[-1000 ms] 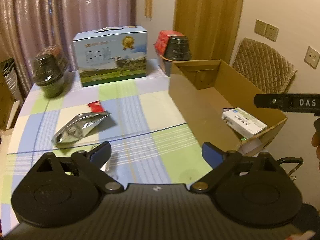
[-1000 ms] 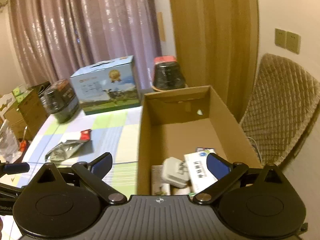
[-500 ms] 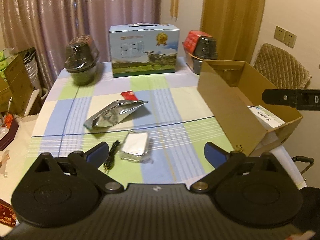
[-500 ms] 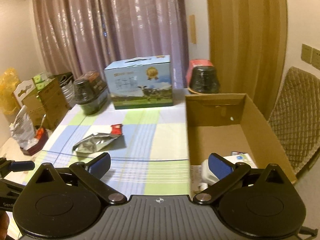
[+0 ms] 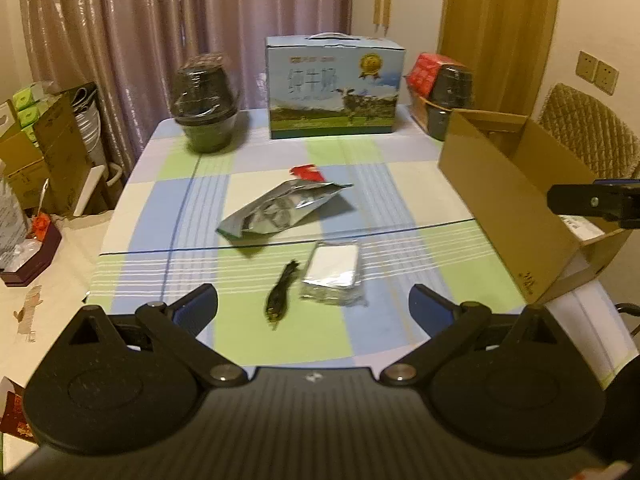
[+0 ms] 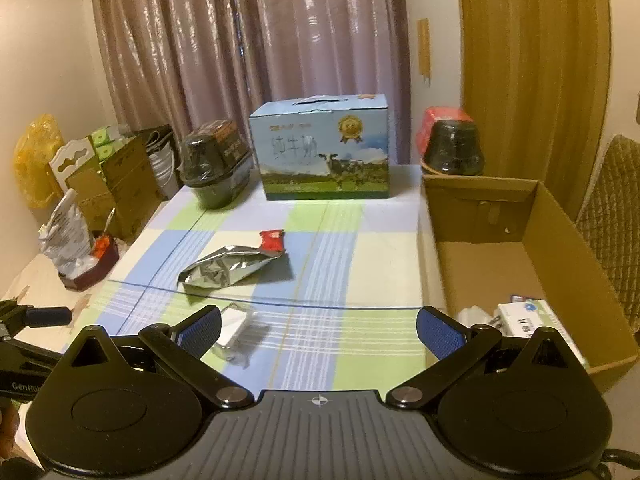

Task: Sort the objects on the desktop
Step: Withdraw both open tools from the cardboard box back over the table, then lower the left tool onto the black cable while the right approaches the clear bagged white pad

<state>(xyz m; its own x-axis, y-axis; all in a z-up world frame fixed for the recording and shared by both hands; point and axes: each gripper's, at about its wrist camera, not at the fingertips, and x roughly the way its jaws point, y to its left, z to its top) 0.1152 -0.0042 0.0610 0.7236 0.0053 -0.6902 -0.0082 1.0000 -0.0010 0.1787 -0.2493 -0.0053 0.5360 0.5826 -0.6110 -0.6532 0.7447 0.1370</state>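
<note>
Both tongs released, nothing held: left tongs (image 5: 313,304), right tongs (image 6: 318,330). On the table (image 5: 400,184), 4 things left: small packet (image 5: 334,270), black cable (image 5: 282,294), silver pouch (image 5: 280,210), red wrapper (image 5: 307,172). Cardboard box (image 5: 504,200) at right. Best lowered squarely over the packet, pinched across its short sides, clear of the cable.

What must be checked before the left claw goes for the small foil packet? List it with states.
1. Left claw open and holding nothing: ok.
2. Small foil packet in plain view on the tablecloth: ok.
3. Black cable clear of the packet: cannot tell, it lies close beside it.
4. Cardboard box open with bare floor left: ok.
5. Right claw open, holding nothing: ok.
</note>
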